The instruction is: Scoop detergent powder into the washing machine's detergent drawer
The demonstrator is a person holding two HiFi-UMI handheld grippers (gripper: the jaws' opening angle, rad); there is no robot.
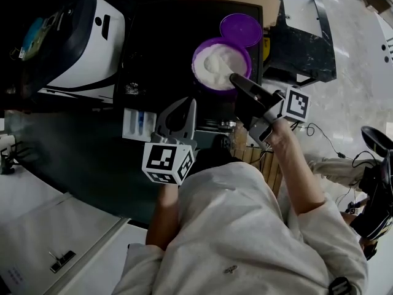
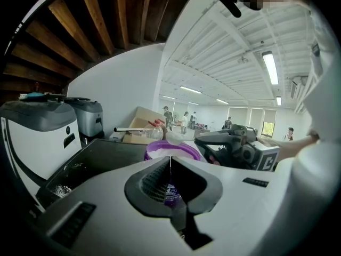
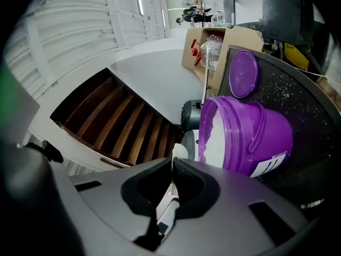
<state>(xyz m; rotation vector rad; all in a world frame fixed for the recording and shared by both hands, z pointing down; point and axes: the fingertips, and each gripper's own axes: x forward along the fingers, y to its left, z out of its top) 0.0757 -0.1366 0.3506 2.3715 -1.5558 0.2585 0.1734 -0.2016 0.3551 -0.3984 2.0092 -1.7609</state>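
1. Nearest the person, the left hand-held gripper (image 2: 170, 161) is hovering idle, its jaws pressed together on nothing and pointing toward the tub.
2. Just to its left, what looks like the detergent drawer (image 1: 137, 123) is sitting pulled out at the near edge of the washing machine (image 1: 159, 48).
3. Farther on, the right hand-held gripper (image 3: 171, 161) is clenching the handle of a white scoop (image 3: 180, 151). The scoop's bowl is reaching the near rim of the tub (image 3: 272, 137), right at the powder (image 1: 220, 61).
4. The scooping step appears to be going on. I cannot tell whether the bowl is loaded.
5. The next move is probably calling for a level lift. The scoop would then travel back and leftward to the drawer, which lies well apart from the tub, without tipping.
6. Farthest away, the purple lid (image 1: 241, 28) is lying just beyond the open tub.
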